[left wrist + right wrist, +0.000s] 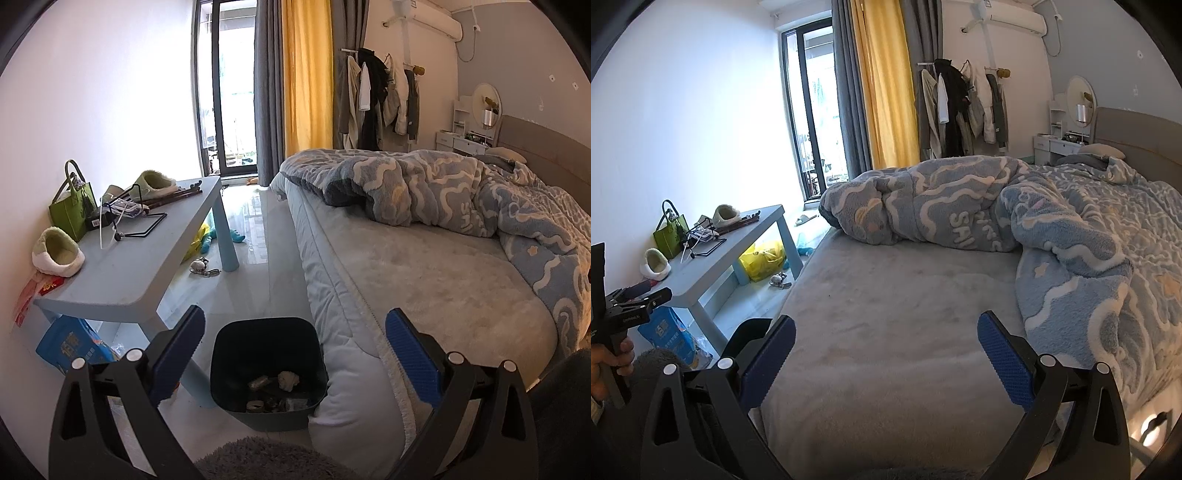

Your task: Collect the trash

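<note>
A dark square trash bin (pixel 267 373) stands on the floor between the light blue table and the bed, with crumpled paper scraps (pixel 288 380) and other bits lying at its bottom. My left gripper (pixel 293 332) hovers open above and in front of the bin, its blue pads wide apart and holding nothing. In the right wrist view my right gripper (pixel 886 332) is open over the grey bed sheet (pixel 886 302), also holding nothing. The bin's rim (pixel 750 330) peeks out behind the right gripper's left finger. A hand (pixel 609 363) holds the left gripper's handle at the far left.
A light blue table (pixel 140 254) along the wall carries plush slippers, a green bag (pixel 72 210) and a wire stand. Under it lie a blue package (pixel 72 345) and a yellow bag (pixel 762 260). A rumpled blue blanket (pixel 461 199) covers the bed's far side. A small keychain (pixel 201 266) lies on the floor.
</note>
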Motion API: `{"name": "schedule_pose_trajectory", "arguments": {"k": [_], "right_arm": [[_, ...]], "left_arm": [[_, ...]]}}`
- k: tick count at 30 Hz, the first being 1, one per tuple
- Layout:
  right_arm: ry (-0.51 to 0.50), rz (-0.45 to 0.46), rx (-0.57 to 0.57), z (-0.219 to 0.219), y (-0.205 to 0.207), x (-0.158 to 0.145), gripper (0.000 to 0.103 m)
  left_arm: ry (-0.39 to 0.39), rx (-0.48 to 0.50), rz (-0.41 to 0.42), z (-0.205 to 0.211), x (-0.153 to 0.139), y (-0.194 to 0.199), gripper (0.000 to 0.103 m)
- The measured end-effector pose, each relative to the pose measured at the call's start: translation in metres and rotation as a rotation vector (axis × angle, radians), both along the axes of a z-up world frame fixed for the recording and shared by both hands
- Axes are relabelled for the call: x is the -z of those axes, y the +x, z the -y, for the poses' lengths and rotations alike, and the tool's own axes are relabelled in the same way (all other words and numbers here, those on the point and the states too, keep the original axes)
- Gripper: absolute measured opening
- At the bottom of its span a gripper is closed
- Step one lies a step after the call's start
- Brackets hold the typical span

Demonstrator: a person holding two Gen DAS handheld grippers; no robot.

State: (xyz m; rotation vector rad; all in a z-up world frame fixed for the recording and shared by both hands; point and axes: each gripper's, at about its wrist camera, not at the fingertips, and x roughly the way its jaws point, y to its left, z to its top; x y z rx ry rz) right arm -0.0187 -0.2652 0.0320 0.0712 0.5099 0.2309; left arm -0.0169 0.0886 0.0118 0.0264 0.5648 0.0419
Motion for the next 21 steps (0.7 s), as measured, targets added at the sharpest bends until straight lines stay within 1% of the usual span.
{"name": "schedule_pose_trajectory", "arguments": {"k": [21], "right_arm": [[0.0,0.0,0.001,-0.0003,-0.0003,-0.001,0.1]], "left_arm": [[0.006,0.003,0.001,0.0008,-0.0001,-0.0005,0.1]]}}
